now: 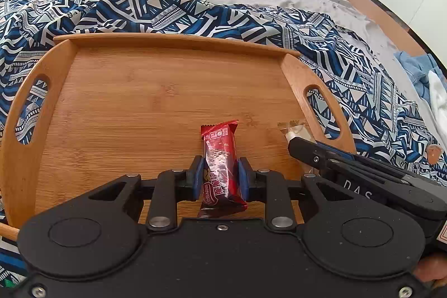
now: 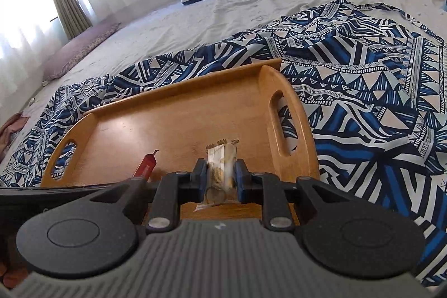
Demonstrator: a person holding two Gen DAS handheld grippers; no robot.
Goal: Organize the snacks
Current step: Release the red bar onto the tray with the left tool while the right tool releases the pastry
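The left gripper (image 1: 220, 172) clamps a red bar (image 1: 222, 155); the right gripper (image 2: 220, 175) clamps a clear packet (image 2: 222, 166), probably biscuits. Both hang over the tray (image 1: 167, 42), neither snack set down yet.

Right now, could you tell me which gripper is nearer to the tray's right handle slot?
Right. The right gripper sits just beside the handle slot; the left gripper is further in, near the tray's middle.

Both wrist cameras look steeply down, close over the shared wooden tray (image 1: 173, 91), side by side.
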